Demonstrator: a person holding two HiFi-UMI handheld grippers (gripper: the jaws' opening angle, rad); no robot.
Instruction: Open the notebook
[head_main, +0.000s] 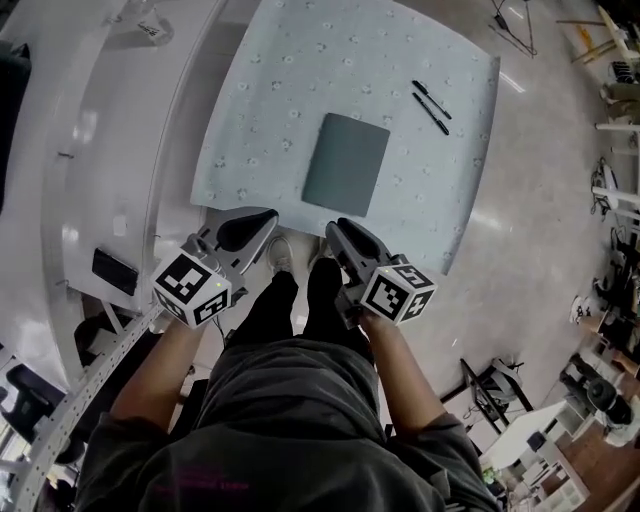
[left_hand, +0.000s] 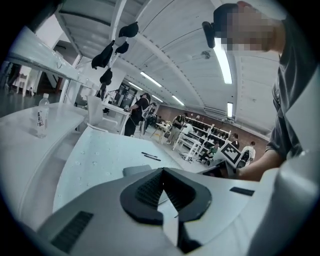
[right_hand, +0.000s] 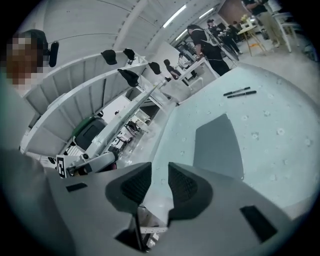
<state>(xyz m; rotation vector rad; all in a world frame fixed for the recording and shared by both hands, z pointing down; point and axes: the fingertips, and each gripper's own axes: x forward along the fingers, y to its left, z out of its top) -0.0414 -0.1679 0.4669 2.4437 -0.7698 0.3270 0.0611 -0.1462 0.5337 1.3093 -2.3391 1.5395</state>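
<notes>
While both tools hang above the floor, just short of the table's near edge, we record the following.

Item one: the notebook (head_main: 346, 163), grey, closed, lying flat near the middle of the table (head_main: 262, 95), which is covered by a pale dotted cloth. We see it again from the right tool's view (right_hand: 220, 145), and as a grey corner past the jaws in the left tool's view (left_hand: 136, 171). Neither tool touches it.

Item two: two dark pens (head_main: 432, 106), side by side, beyond the notebook toward the far right corner and well apart from it (right_hand: 240, 92).

Item three: the left tool (head_main: 262, 215), jaw tips drawn together and meeting at a point, nothing held (left_hand: 161, 172).

Item four: the right tool (head_main: 335, 228), jaws standing a narrow gap apart, nothing between them (right_hand: 159, 170).

Item five: a clear bottle (left_hand: 42, 116), upright on the white counter to the left of the table.

Item six: other people, standing and seated among white desks at the far end of the room.
</notes>
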